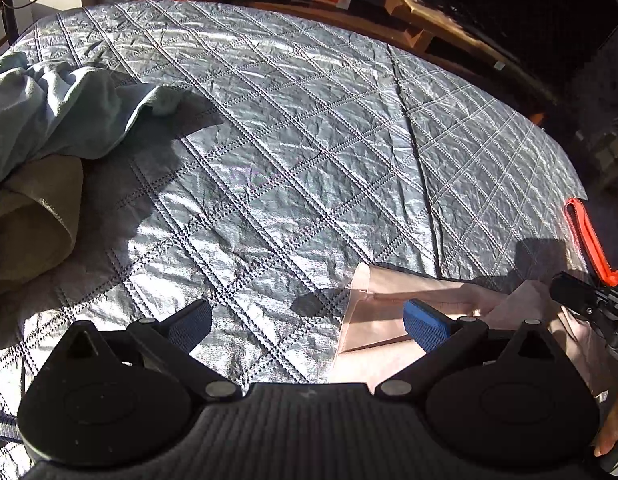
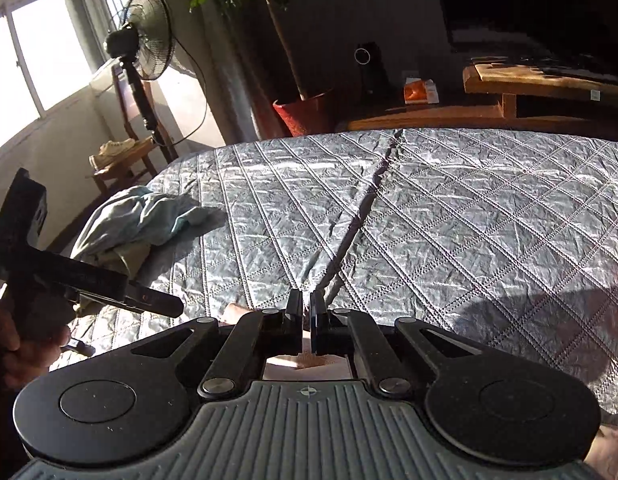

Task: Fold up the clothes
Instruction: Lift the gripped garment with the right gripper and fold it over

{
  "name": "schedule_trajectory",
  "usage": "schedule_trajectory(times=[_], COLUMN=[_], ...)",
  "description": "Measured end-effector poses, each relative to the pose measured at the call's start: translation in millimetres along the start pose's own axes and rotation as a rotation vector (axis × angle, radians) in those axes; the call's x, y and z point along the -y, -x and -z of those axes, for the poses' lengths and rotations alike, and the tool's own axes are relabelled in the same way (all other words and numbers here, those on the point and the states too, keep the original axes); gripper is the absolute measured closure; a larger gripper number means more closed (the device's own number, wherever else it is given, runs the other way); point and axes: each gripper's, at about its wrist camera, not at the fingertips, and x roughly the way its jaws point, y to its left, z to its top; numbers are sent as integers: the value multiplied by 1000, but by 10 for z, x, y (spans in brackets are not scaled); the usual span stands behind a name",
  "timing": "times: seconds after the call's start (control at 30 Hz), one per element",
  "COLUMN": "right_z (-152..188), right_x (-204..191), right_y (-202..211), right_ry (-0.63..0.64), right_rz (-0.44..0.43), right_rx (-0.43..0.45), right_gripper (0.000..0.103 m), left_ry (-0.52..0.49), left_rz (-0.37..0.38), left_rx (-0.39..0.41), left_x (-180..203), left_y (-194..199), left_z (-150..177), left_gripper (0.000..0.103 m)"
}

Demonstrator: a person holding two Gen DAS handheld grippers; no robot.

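The pale pink cotton garment (image 1: 393, 332) on the quilted grey bedspread (image 1: 309, 140) is pinched by the right claw (image 2: 305, 320); the spread left claw (image 1: 305, 324) should be closed on the opposite edge.

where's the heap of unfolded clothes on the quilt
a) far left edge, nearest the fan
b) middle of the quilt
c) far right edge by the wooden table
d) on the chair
a: the heap lies at the quilt's far left edge, on the side of the fan.
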Motion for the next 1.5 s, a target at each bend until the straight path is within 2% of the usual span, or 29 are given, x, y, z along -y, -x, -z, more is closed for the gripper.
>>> schedule_trajectory(times=[0.03,0.07,0.1,0.17,0.27,0.37,0.47,0.63,0.9,0.97,1.0,1.13,1.17,1.2,1.33,1.5], right_z=[-3,47,99,318,674,798,822,918,1008,974,950,915,917,892,603,87], right_x=[-170,-334,-498,-819,-1133,-1325,-1459,-1455,-1492,-1481,-1465,-1440,-1447,-1440,-1281,-701], right_y=[-8,-11,-14,-57,-197,-327,-470,-600,-637,-665,-672,-676,-674,-675,-617,-521], right_ry=[180,328,474,741,1012,1053,1099,1168,1246,1224,1209,1186,1187,1157,879,334], right_rz=[33,37,40,69,59,11,20,31,32,47,48,36,26,13,-50,-141], right_rx=[-24,-49,-74,-109,-150,-167,-174,-259,-255,-255,-259,-268,-271,-279,-274,-206], right_gripper=[91,80,75,71,71,72,72,72,73,74,78,83,89,100,102,102], left_ry=[24,42,48,50,65,72,75,86,76,74,74,74,72,68,61,68], left_rz=[31,44,36,9,0,-5,-16,-7,0,-5,-8,-9,-9,-8,-13,-19], left_rx=[-3,-1,5,17,21,18,19,24,22,20,20,18,18,18,17,21], left_x=[-18,-31,-34,-33,-47,-45,-52,-70,-25,-22,-22,-25,-21,-13,6,-7], left_y=[2,10,18,30,12,-11,-23,1,8,-2,-6,-16,-18,-19,-26,-28], left_z=[-3,-4,-9,-20,-36,-37,-40,-47,-48,-48,-49,-54,-55,-54,-52,-57], left_gripper=[1,1,1,1,1,1,1,1,1,1,1,1,1,1,1,1])
